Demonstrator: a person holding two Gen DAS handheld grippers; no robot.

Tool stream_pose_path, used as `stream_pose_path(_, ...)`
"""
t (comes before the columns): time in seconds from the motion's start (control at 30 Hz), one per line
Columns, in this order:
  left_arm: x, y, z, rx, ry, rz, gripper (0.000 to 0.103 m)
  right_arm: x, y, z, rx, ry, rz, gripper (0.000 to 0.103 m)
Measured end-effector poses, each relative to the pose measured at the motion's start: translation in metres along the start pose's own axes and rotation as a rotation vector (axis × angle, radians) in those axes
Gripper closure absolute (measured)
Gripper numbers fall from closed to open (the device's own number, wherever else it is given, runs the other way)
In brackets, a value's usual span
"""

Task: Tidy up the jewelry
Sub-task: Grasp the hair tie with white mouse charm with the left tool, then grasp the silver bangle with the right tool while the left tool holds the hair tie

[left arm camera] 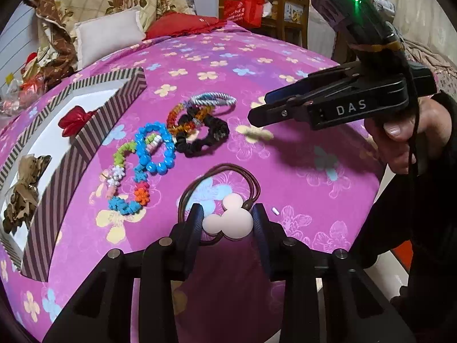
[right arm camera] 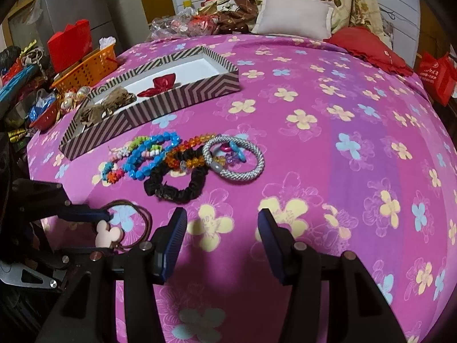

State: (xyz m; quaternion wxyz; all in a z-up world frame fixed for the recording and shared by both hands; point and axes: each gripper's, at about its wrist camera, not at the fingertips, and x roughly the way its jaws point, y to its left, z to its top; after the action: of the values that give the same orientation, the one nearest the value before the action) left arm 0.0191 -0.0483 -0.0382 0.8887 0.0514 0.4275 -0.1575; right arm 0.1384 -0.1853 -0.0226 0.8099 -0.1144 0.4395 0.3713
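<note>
A pale pink mouse-head pendant point(left arm camera: 228, 224) on a brown cord loop point(left arm camera: 251, 183) lies on the pink flowered bedspread point(left arm camera: 285, 65). My left gripper point(left arm camera: 227, 214) is shut on the pendant, with both blue pads against its sides. In the right wrist view the pendant point(right arm camera: 107, 235) sits between the left gripper's point(right arm camera: 110, 233) fingers at lower left. My right gripper point(right arm camera: 222, 228) is open and holds nothing above the spread; in the left wrist view the right gripper point(left arm camera: 258, 107) hovers right of the pile. The pile holds a blue bead bracelet point(right arm camera: 142, 168), a black scrunchie point(right arm camera: 182, 191) and a grey beaded bangle point(right arm camera: 251, 157).
A striped open box point(right arm camera: 185, 94) at the left holds a red bow point(right arm camera: 161, 85) and a brown bow point(right arm camera: 114, 100). Pillows point(right arm camera: 294, 17) lie at the bed's far end. An orange basket point(right arm camera: 91, 65) and clutter stand beyond the left edge. A tiny white bead point(left arm camera: 274, 210) lies near the pendant.
</note>
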Motion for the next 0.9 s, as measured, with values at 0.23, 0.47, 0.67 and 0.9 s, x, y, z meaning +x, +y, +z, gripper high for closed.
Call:
stream_pose_path(0.23, -0.026, 0.022, 0.009, -0.095, -0.088, -0.012, 0.09, 0.0, -0.018, 0.007, 0.107, -0.052, 0.05, 0.049)
stream_pose_path(0.47, -0.041, 0.034, 0.014, -0.143, -0.14, -0.009, 0.09, 0.004, 0.0, 0.026, 0.018, -0.133, 0.095, 0.049)
stream_pose_path(0.67, -0.043, 0.041, 0.015, -0.169, -0.142, -0.001, 0.09, 0.026, 0.02, 0.034, -0.124, -0.093, 0.061, 0.066)
stream_pose_path(0.9, -0.045, 0.049, 0.016, -0.201, -0.154, 0.006, 0.09, 0.039, 0.019, 0.029, -0.133, -0.035, 0.035, 0.082)
